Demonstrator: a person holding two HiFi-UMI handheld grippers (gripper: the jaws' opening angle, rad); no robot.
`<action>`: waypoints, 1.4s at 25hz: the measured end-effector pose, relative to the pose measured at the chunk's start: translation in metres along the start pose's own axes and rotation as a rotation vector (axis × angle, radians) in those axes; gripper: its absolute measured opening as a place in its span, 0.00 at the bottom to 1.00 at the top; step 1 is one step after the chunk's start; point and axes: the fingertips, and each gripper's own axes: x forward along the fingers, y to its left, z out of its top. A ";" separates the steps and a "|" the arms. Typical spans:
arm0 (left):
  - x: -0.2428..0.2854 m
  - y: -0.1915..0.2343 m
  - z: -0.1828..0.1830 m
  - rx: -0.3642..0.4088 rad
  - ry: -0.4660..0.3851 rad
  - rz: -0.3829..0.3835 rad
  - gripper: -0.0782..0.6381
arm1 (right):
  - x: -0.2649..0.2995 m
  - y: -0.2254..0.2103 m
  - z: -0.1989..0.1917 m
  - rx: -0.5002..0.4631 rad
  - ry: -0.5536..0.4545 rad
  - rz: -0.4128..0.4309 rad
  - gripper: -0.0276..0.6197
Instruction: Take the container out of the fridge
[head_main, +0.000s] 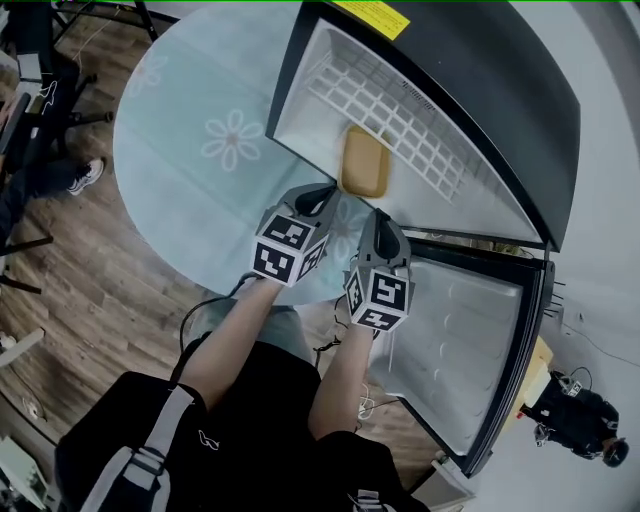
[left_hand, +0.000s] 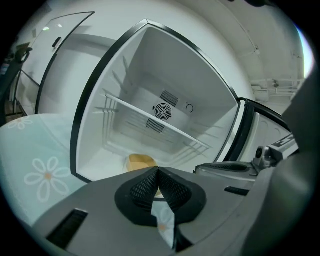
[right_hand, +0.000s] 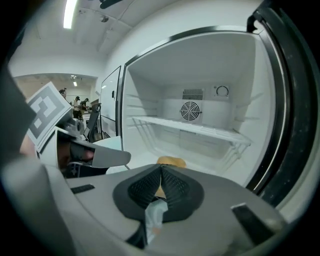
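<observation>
- Our left gripper (left_hand: 158, 172) has its fingers together at the tips with nothing between them. Our right gripper (right_hand: 161, 169) is closed and empty too.
- Both hover side by side above the near edge of the table (head_main: 180, 150), just in front of the open fridge (head_main: 305, 95).
- The container (head_main: 364, 160) lies untouched on the fridge floor, near its front edge.
- The door (head_main: 470, 340) stands wide open, so we judge that reaching in, gripping and lifting out are all left to do.

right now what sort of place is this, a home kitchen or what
Probably a lab or test room, not a kitchen: a small white open fridge at a round table with a pale floral cloth, black equipment stands on the wood floor, and a ceiling strip light.
</observation>
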 end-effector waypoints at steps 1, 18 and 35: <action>0.004 0.001 -0.001 -0.016 -0.002 0.006 0.11 | 0.005 -0.002 -0.003 -0.004 0.012 0.004 0.05; 0.045 0.026 -0.036 -0.103 0.005 0.180 0.26 | 0.059 -0.017 -0.028 -0.006 0.098 0.034 0.21; 0.092 0.048 -0.061 -0.146 0.144 0.208 0.26 | 0.124 -0.077 -0.084 0.132 0.329 -0.129 0.25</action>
